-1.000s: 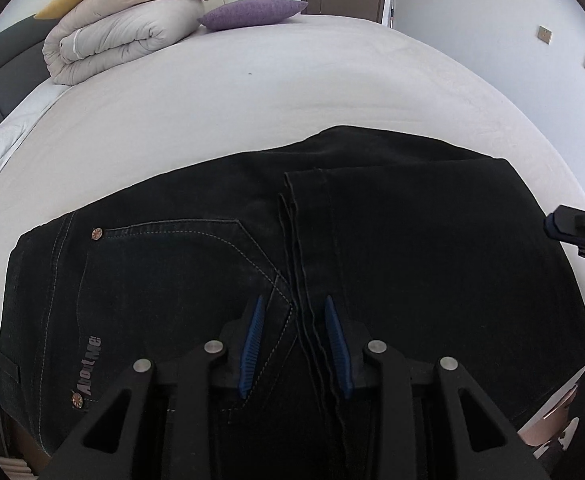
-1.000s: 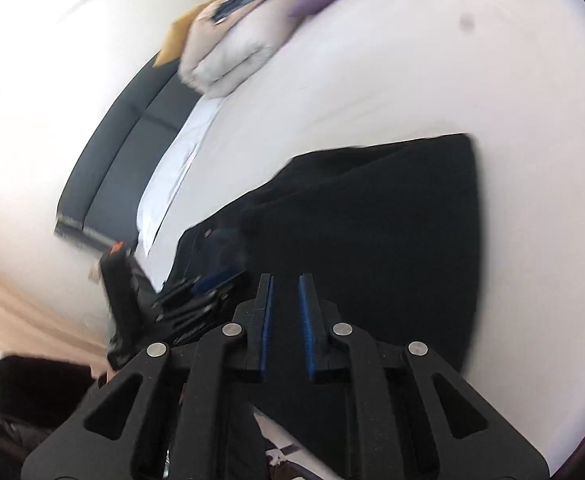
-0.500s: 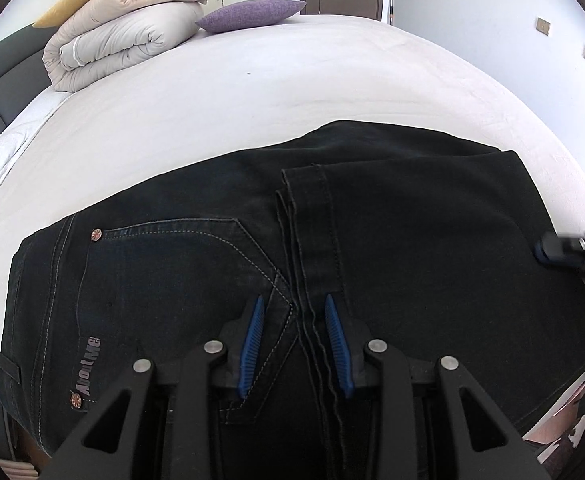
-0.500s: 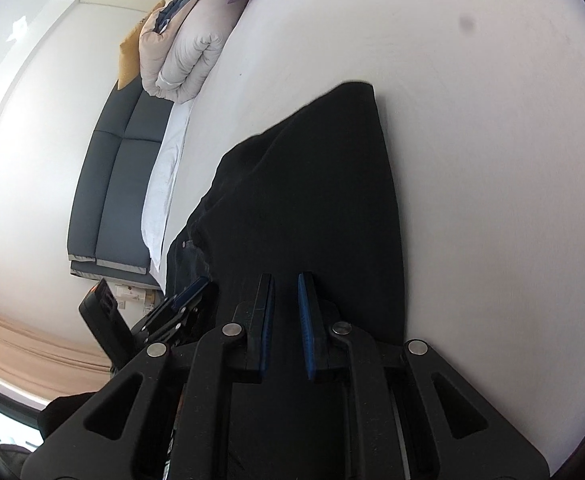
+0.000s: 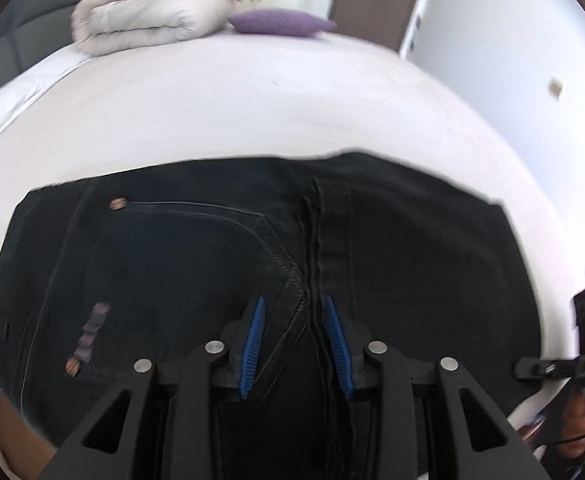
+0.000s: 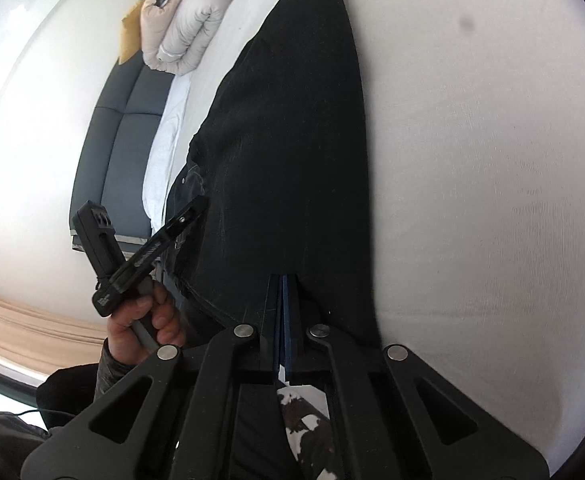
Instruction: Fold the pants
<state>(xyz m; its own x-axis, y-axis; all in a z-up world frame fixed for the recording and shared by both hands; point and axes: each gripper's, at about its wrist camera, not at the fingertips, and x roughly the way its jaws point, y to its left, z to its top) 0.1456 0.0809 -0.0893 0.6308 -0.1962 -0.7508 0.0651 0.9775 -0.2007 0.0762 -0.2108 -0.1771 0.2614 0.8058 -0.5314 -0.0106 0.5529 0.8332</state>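
The big white bed is holding my black pants, which are lying folded flat across it. A rolled blanket is sitting far off at 11 o'clock. My left claw is hanging wide open over the middle seam. My right claw is pinching the pants' edge tight at 6 o'clock.

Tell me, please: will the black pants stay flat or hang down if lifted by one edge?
The black pants are probably floppy: soft denim lying folded on the bed. Unheld parts would likely sag. The right hand-held gripper seems shut on their edge.
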